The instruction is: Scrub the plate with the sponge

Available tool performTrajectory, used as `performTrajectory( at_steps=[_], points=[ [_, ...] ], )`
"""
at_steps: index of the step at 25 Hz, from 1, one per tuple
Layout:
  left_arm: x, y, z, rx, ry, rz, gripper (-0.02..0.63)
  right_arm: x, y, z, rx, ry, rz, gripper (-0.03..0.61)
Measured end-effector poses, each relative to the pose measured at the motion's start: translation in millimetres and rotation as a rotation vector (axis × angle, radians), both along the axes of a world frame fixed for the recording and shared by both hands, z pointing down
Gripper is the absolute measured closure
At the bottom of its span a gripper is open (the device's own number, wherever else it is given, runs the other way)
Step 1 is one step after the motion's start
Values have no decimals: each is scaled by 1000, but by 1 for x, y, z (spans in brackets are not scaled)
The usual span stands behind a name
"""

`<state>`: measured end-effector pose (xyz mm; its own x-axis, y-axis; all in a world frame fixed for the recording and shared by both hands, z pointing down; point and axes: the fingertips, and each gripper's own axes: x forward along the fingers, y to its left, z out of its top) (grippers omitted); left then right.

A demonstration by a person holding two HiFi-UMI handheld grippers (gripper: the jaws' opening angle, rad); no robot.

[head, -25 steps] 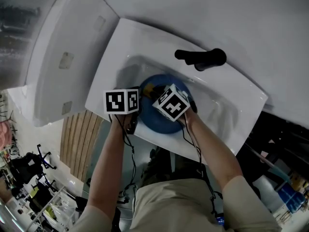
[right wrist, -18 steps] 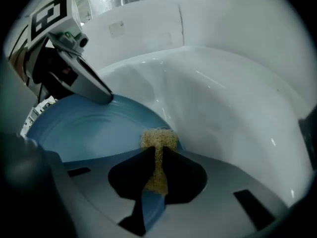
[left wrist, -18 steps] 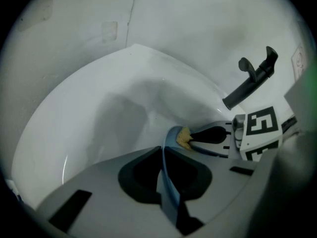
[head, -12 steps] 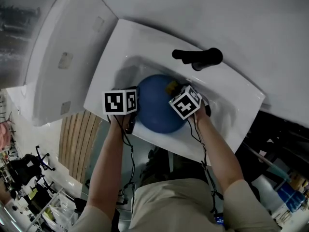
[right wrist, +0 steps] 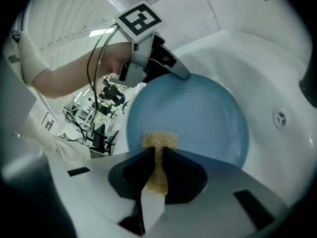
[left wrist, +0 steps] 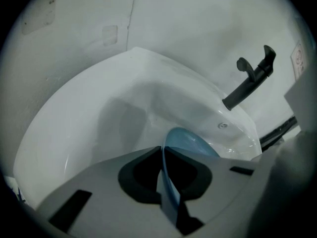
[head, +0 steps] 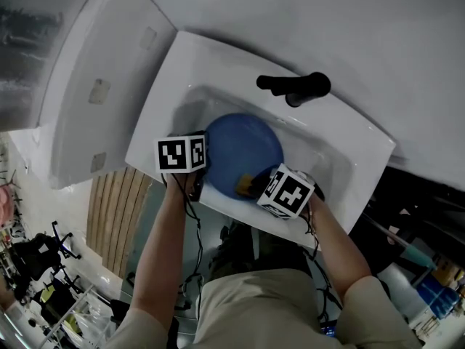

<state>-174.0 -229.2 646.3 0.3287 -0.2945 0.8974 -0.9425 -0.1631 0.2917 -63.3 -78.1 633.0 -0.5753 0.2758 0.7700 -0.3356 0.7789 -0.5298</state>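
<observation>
My left gripper (left wrist: 163, 153) pinches the rim of the round blue plate (head: 243, 150) in the white sink (head: 180, 70). My right gripper (right wrist: 158, 153) squeezes the yellow sponge (right wrist: 159, 139) on the plate's near edge. I think the scrubbing is partway done.

A white sink (head: 182, 71) is seen pretty much mid-frame, a black faucet (head: 294, 87) is mounted on its rim at about 1 o'clock, and wooden slats (head: 116, 217) are spotted down around 8 o'clock.

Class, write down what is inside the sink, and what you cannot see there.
A blue plate, clamped at its rim by the left gripper; the right gripper holds a yellow sponge against it. The plate hides the sink floor beneath it.
</observation>
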Motion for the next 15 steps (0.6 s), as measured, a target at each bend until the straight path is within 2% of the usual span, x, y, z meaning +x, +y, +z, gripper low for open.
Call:
performTrajectory(
  at_steps=[4, 8, 12, 15],
  points=[
    [-1, 0, 0, -2, -2, -15, 588, -42, -5, -10, -13, -130, -17, 518],
    [-3, -2, -1, -12, 11, -36, 584, -67, -31, -10, -21, -223, 48, 515],
    [-4, -2, -2, -16, 17, -39, 584, -77, -69, 1, 31, -237, 171, 514],
    [-4, -2, -2, -16, 18, -40, 584, -74, -108, 18, 140, -196, 303, 514]
  ],
)
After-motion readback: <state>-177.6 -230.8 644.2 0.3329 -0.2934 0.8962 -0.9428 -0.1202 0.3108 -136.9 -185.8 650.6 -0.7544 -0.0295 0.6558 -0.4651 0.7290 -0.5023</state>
